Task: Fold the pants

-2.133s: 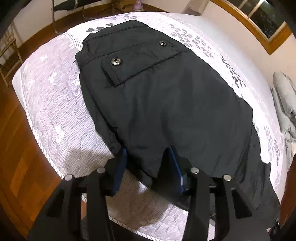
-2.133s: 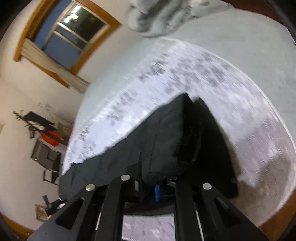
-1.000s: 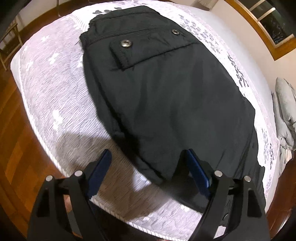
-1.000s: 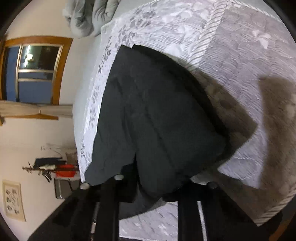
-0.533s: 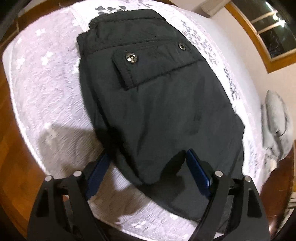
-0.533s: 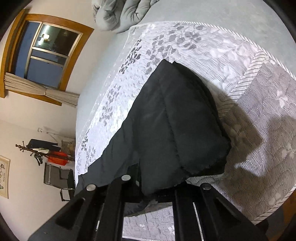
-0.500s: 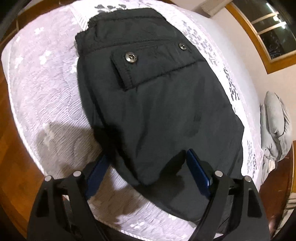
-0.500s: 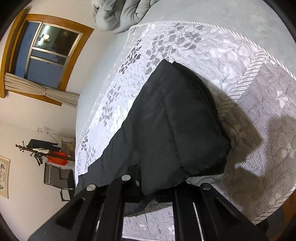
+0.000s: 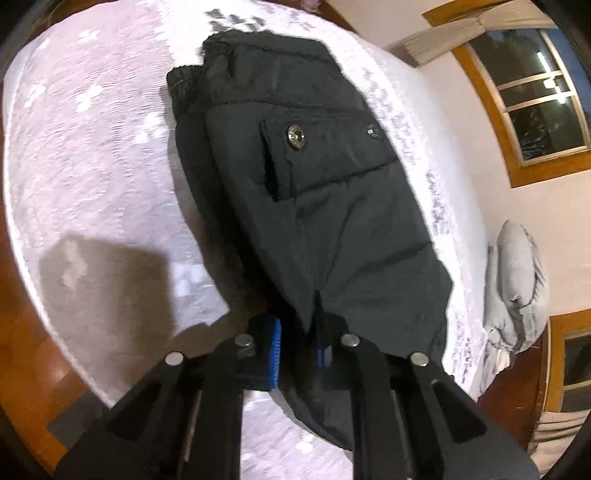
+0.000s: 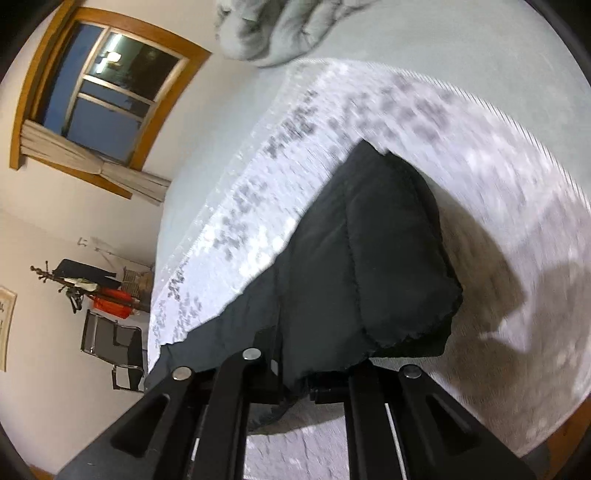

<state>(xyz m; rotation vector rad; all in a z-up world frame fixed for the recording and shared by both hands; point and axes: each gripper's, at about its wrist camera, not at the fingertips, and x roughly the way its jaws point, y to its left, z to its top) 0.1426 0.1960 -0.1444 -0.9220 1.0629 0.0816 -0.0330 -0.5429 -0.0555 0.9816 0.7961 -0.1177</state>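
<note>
A: Left wrist view first, what's there?

B: Black pants lying on the bed, waistband toward the far edge, pocket flap w/ a metal snap facing up. The left gripper is pressed together on a fold of the fabric near the bed's near edge; blue pads show on either side of the pinched cloth.

A: Anything else in that view?

B: A grey bundle of bedding at the bed's right side, a wood-framed window on the wall behind.

A: OK, right wrist view?

B: Same pants, leg end, doubled over so the frayed hem sits on top. The right gripper is closed on the cloth at the bed's near edge, though the tips are buried in fabric and the frame is blurred, so approx only.

A: Background?

B: Window top left, a coat rack and a black chair by the wall, grey bedding at the far edge.
</note>
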